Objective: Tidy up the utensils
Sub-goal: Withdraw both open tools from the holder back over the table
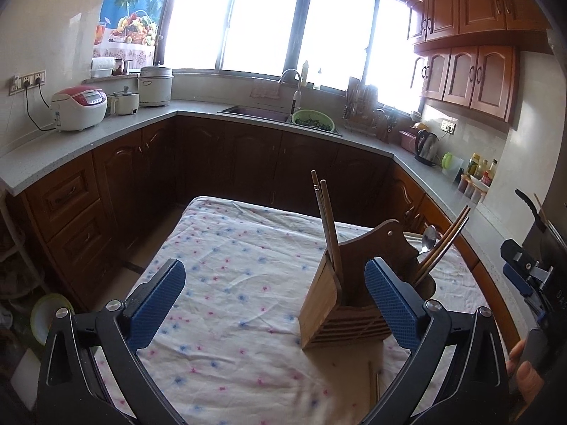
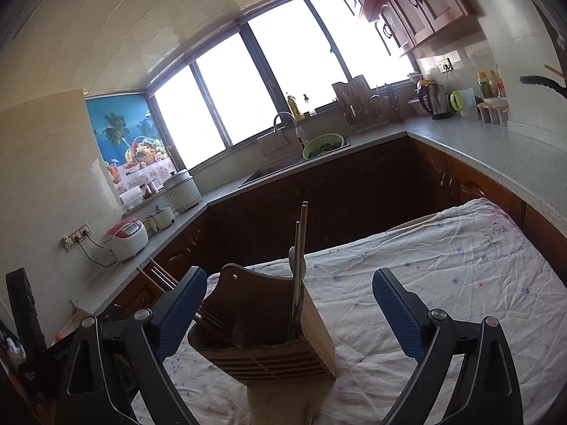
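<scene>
A wooden utensil holder (image 1: 340,308) stands on the table with the flowered cloth (image 1: 219,265). Chopsticks (image 1: 327,223) stand in its left compartment. More chopsticks (image 1: 443,244) and a metal spoon (image 1: 428,239) lean in its right compartment. A loose chopstick (image 1: 372,384) lies on the cloth in front of it. My left gripper (image 1: 273,304) is open and empty, its right finger just beside the holder. In the right wrist view the holder (image 2: 269,333) stands between the fingers of my right gripper (image 2: 288,313), toward the left one; that gripper is open and empty. It also shows in the left wrist view (image 1: 531,276).
A grey countertop (image 1: 198,109) runs around the kitchen with a rice cooker (image 1: 79,108), a sink (image 1: 258,111), a green colander (image 1: 313,120), a kettle (image 1: 425,147) and bottles (image 1: 478,170). Dark cabinets (image 1: 248,166) stand behind the table's far edge.
</scene>
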Demonstrator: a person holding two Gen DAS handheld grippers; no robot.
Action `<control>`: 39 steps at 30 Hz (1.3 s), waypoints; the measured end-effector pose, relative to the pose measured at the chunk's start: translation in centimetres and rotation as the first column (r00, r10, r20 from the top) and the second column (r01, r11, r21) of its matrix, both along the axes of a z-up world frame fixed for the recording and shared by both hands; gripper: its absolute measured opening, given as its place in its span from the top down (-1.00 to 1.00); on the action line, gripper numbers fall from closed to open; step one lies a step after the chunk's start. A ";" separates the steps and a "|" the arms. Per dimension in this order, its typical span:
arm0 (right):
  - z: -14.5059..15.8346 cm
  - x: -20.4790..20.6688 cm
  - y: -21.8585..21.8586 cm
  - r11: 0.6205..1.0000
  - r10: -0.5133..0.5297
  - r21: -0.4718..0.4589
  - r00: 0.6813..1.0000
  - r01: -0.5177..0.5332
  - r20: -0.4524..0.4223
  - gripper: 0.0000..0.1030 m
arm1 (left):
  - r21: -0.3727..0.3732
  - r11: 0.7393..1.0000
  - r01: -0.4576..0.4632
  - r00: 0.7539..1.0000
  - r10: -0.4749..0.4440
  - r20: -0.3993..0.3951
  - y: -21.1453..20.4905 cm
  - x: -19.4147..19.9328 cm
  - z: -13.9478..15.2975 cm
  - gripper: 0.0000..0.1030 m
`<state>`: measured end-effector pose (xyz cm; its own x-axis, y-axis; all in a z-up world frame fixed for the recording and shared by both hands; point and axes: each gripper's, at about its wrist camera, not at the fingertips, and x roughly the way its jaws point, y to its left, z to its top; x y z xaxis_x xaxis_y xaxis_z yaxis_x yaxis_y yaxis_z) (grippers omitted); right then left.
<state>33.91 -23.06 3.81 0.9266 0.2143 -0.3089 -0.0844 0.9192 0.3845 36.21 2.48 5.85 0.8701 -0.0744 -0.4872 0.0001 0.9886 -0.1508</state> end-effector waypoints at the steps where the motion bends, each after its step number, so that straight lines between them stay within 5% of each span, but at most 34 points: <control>1: 0.1 -0.5 0.1 1.000 0.001 -0.012 1.000 -0.001 0.003 -0.88 | 0.015 1.000 0.000 1.000 0.000 0.002 -0.1 -0.5 0.2 -1.00; 20: 1.9 -10.3 3.0 0.991 0.092 -0.103 0.993 -0.084 0.079 -0.92 | 0.031 0.999 0.005 0.998 -0.007 0.059 0.7 -10.3 2.2 -1.00; 39: -4.8 -21.6 6.6 0.960 0.088 -0.271 0.995 -0.072 0.050 -0.98 | 0.068 0.998 0.002 0.996 -0.008 0.089 1.2 -24.5 -5.6 -1.00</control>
<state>12.27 -16.50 -1.04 0.9288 0.2055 -0.3085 -0.1775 0.9772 0.1167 11.68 3.72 0.29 0.9101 -0.0486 -0.4115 0.0158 0.9965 -0.0827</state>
